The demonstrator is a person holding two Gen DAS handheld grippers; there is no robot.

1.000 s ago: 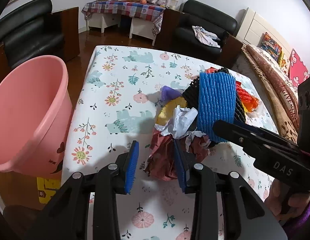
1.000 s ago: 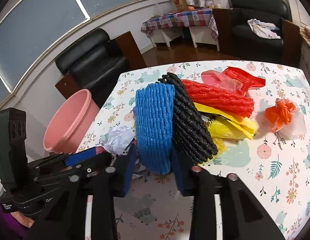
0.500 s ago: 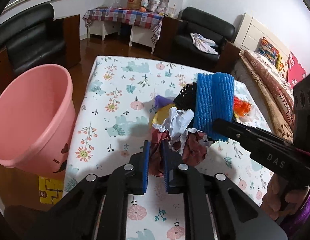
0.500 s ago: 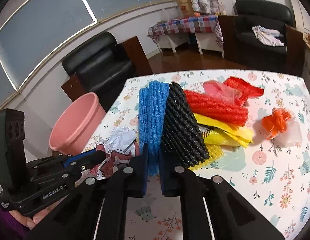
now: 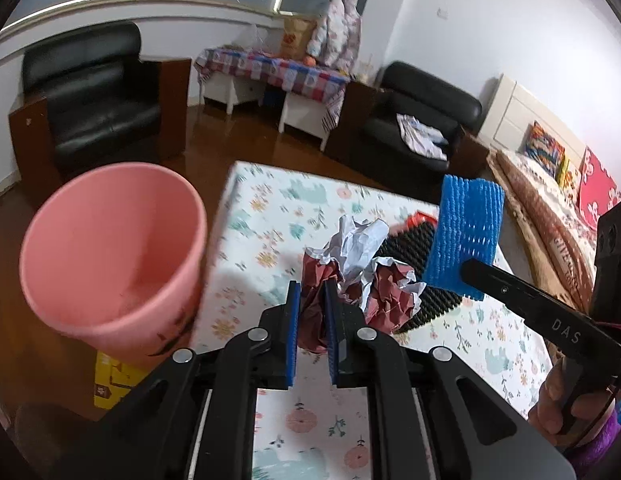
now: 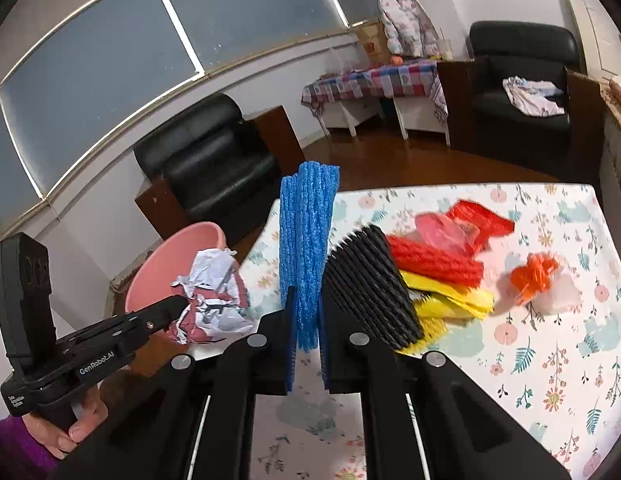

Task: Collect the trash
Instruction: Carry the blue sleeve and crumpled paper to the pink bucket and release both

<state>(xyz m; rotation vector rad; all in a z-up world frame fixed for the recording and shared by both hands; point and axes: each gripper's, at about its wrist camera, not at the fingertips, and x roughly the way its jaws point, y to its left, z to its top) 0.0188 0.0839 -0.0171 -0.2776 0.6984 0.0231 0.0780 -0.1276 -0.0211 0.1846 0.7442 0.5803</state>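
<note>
— Blue foam netting (image 6: 306, 256) stands upright between the right gripper (image 6: 307, 334) pads, pinched tight and clear of the tablecloth (image 6: 550, 360). Agreed?

— Yes. In the left wrist view the same sleeve (image 5: 466, 236) hangs off that gripper's tip on the right.

— And the left gripper (image 5: 311, 322)?

— Its fingers squeeze a crumpled wad of dark red and white paper (image 5: 362, 268), lifted off the cloth.

— Where is the bin?

— A pink bucket (image 5: 110, 248) sits off the table's left edge, close beside the paper wad.

— What remains on the table?

— Black netting (image 6: 370, 292), red netting (image 6: 434, 262), yellow wrappers (image 6: 450, 304) and an orange scrap (image 6: 534, 272), far right.
</note>
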